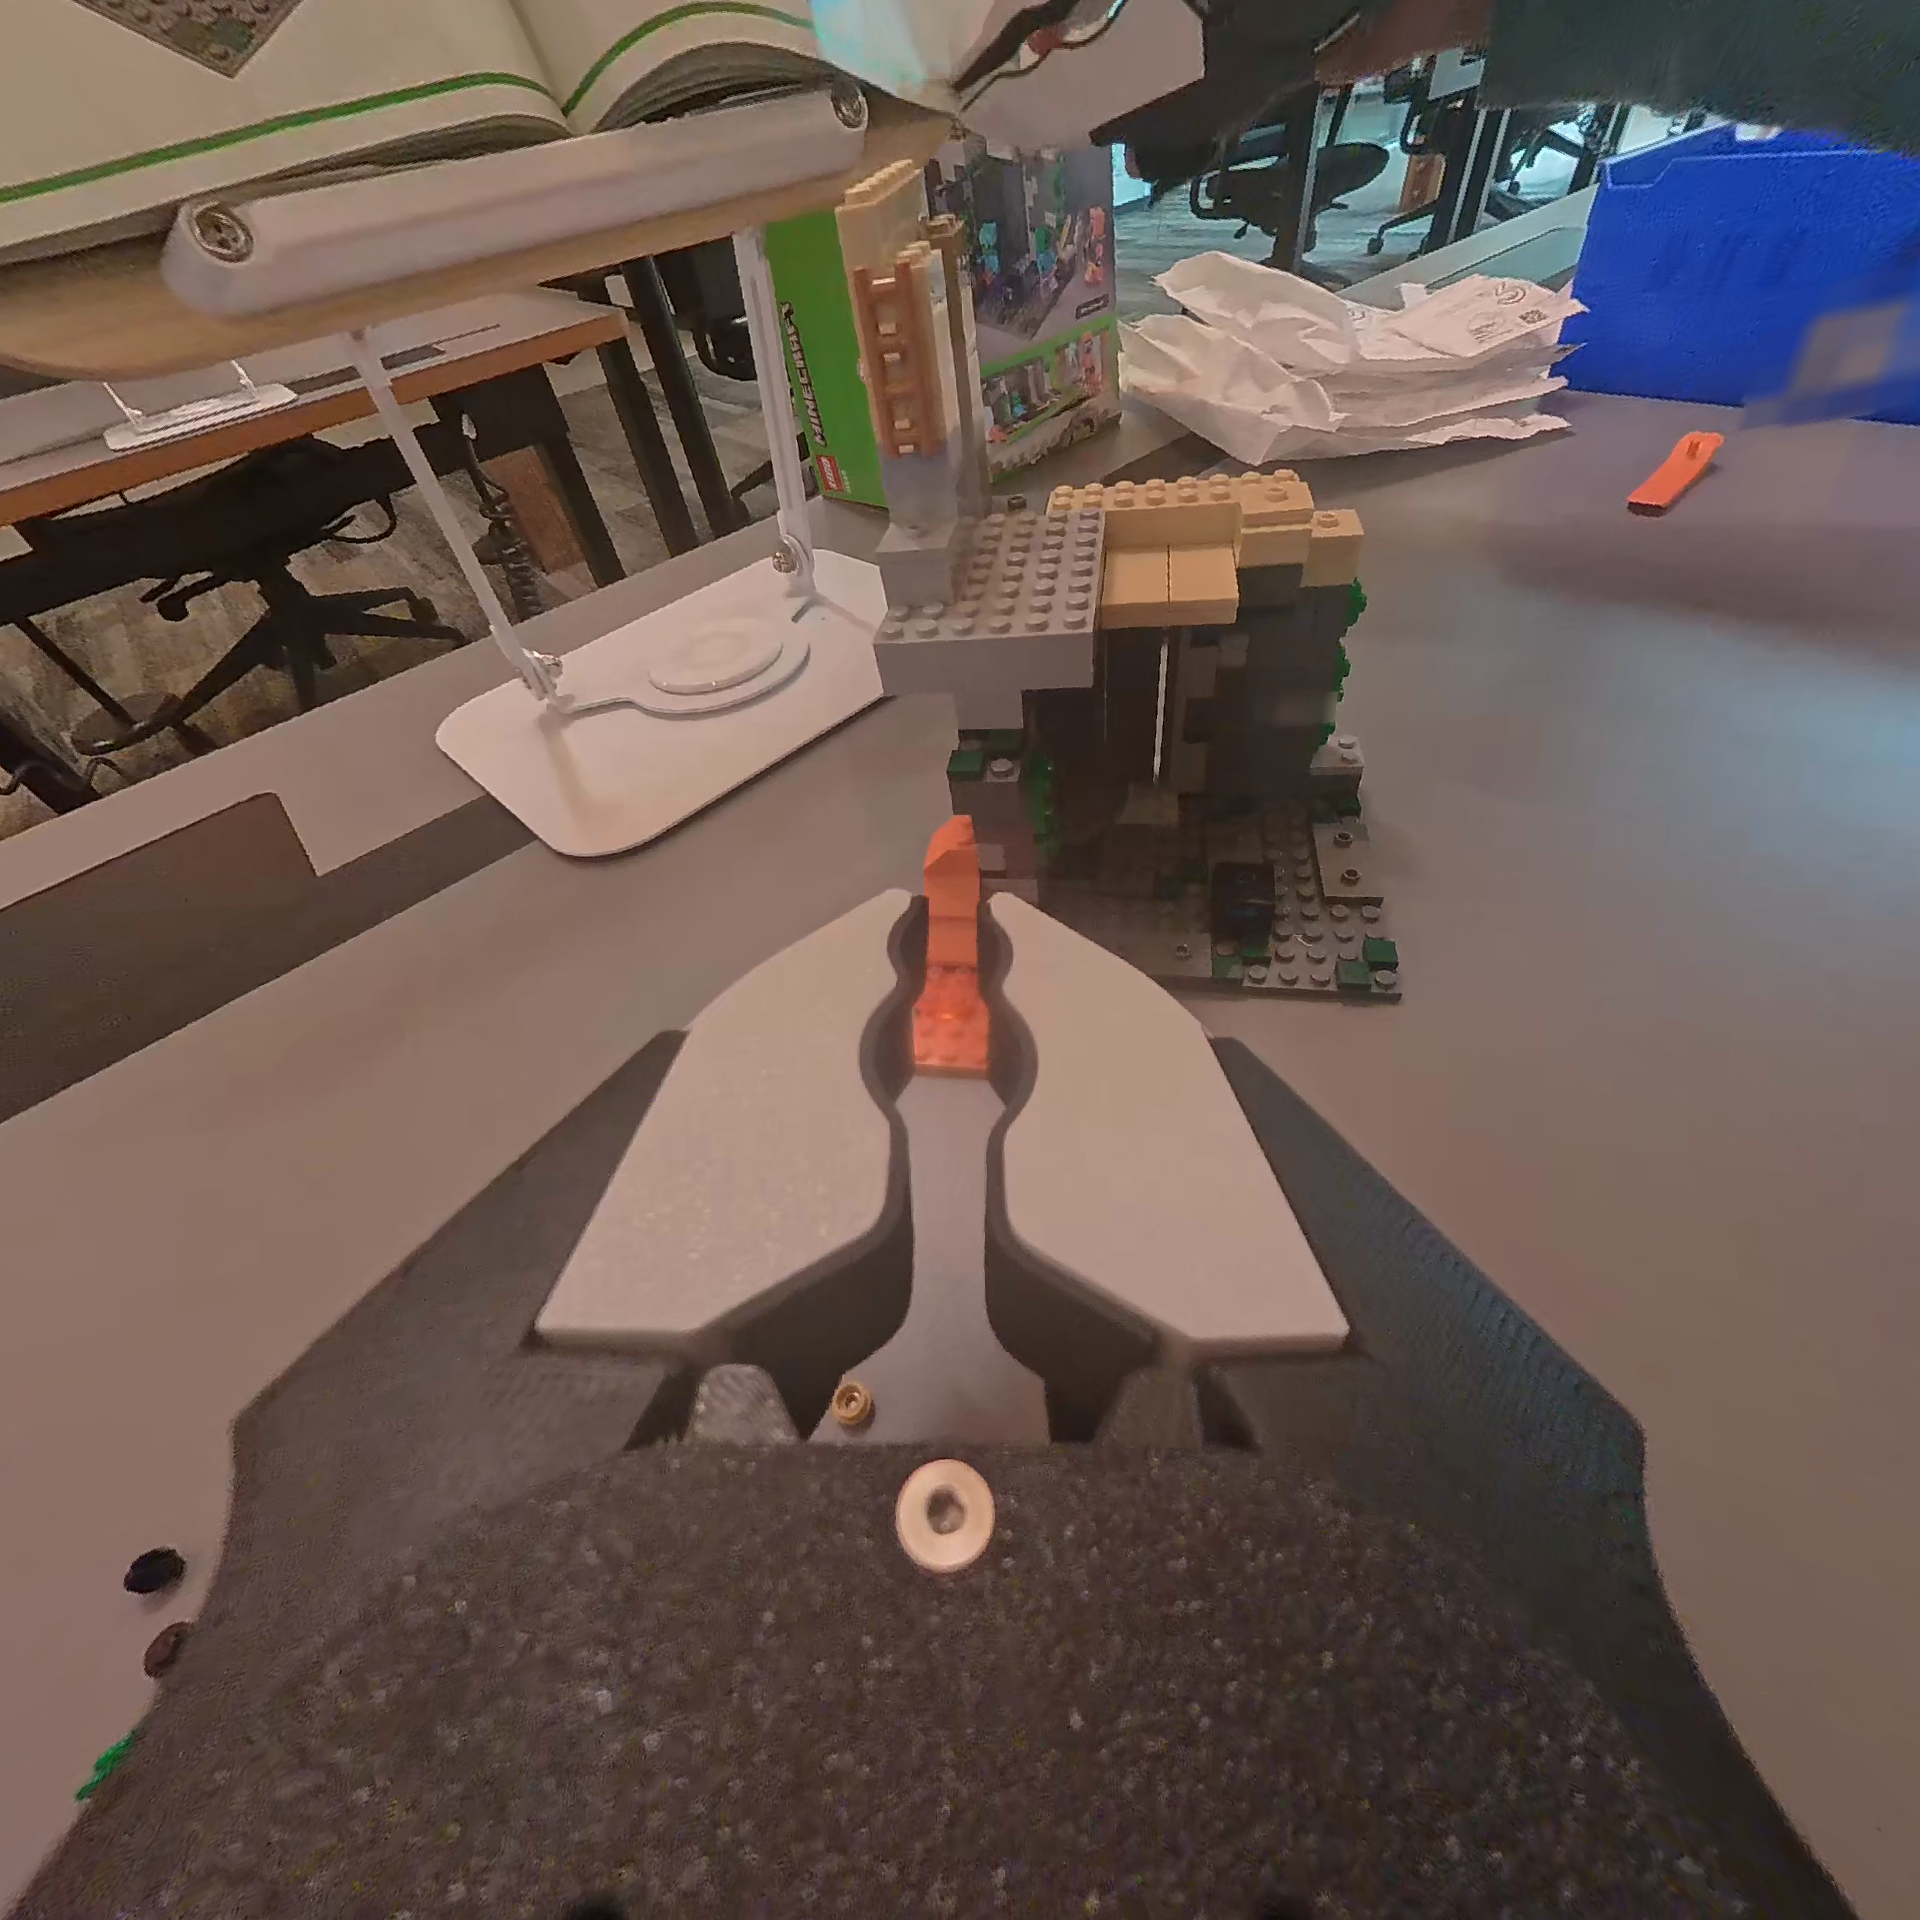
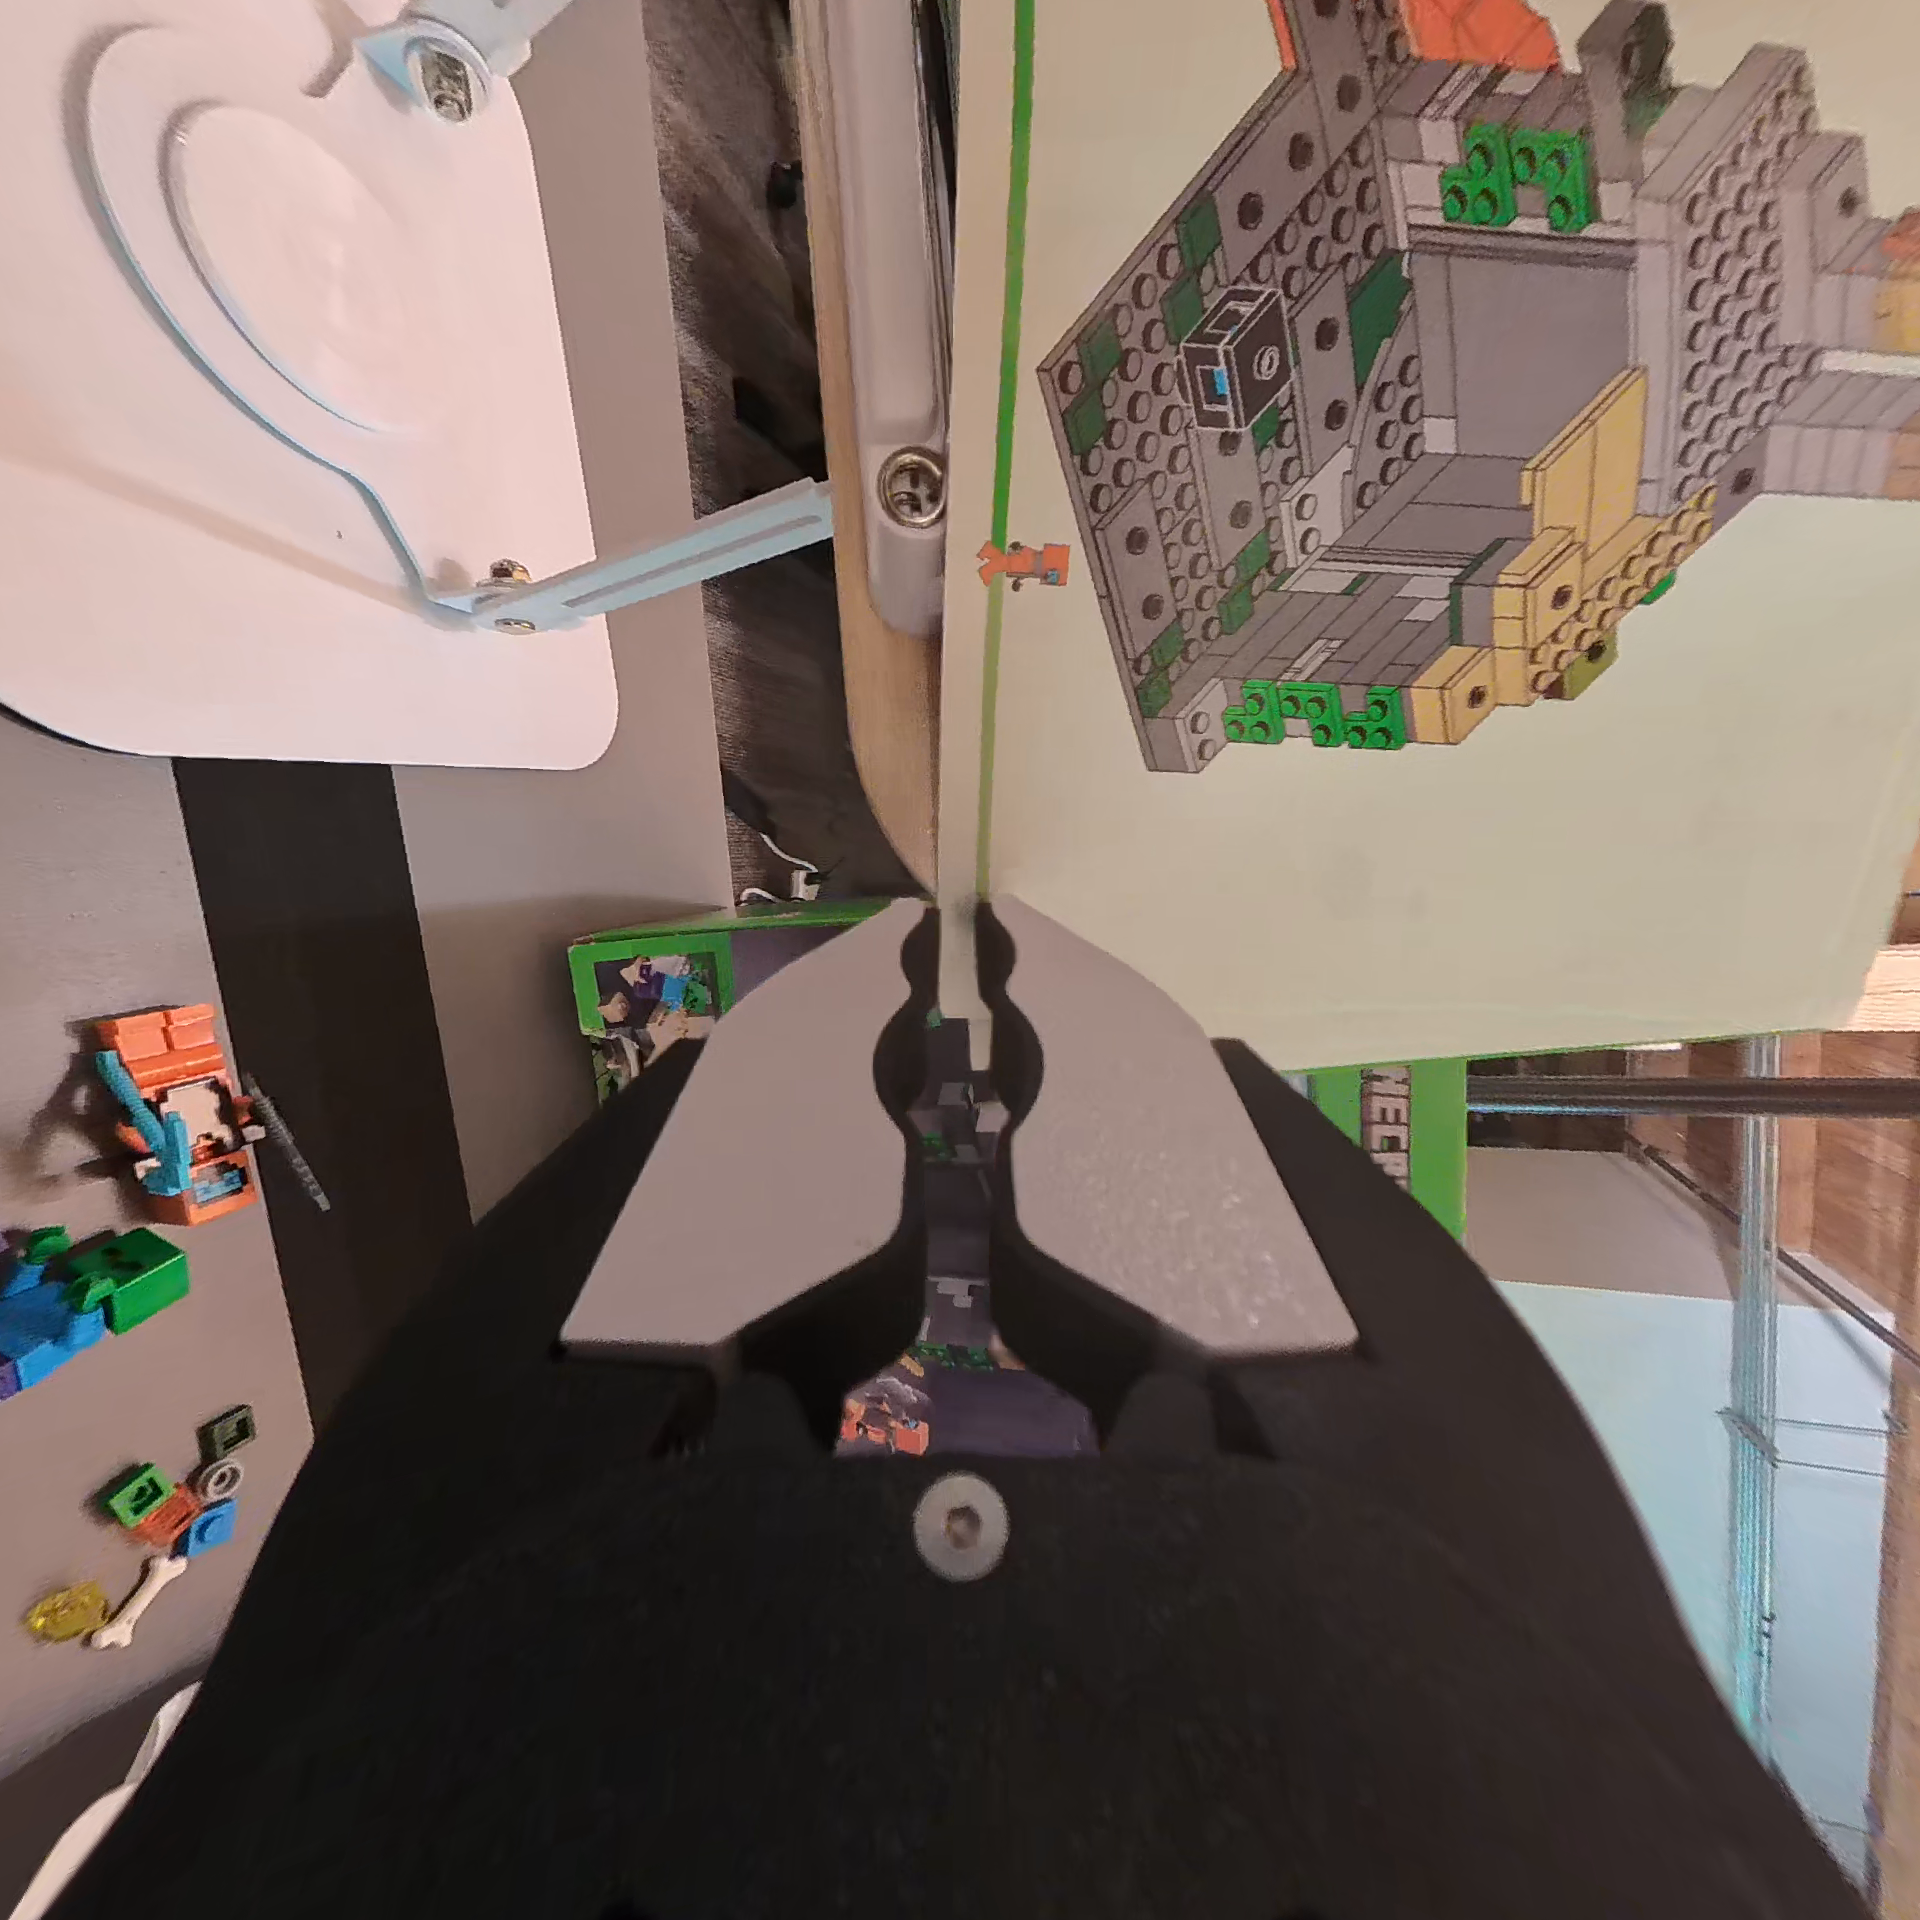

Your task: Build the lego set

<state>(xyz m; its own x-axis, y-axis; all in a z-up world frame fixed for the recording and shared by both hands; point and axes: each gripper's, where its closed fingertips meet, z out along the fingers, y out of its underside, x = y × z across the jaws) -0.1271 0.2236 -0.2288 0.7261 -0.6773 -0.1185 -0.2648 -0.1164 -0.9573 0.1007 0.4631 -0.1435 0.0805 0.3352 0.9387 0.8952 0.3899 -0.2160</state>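
Presently, the grey table [image 1: 1558, 935] carries everything, and the partly built brick model [image 1: 1174, 748] serves as the landmark. Behind and left of the model stands a white book stand [image 1: 665, 717]; its raised shelf holds an open instruction booklet [image 2: 1455, 831]. Behind the model sits a green printed box [image 1: 831, 343], and to the right of the box lies a pile of crumpled white paper bags [image 1: 1340, 364]. Farther right of the model stands a blue bin [image 1: 1745, 270]; its contents are not visible. An orange flat tool [image 1: 1670, 473] lies on the table right of the model, well apart from it.

The right gripper [image 2: 961, 966] works at the booklet, above and left of the model. Its fingers [image 2: 1091, 1039] pinch the edge of a page.

The left gripper [image 1: 951, 935] hovers just in front of the model's left corner. Its fingers [image 1: 790, 1039] pinch a small orange brick assembly [image 1: 951, 935], which projects forward past the tips.

Hazards, as judged:
- The page is thin. A sharp pull could tear it or drag the booklet off the stand.
- The orange assembly is held only along its narrow sides. A knock against the model could twist it out of the pinch or separate its stacked parts.

Small loose figures and pieces [image 2: 166, 1122] lie on the table beside the stand's base.
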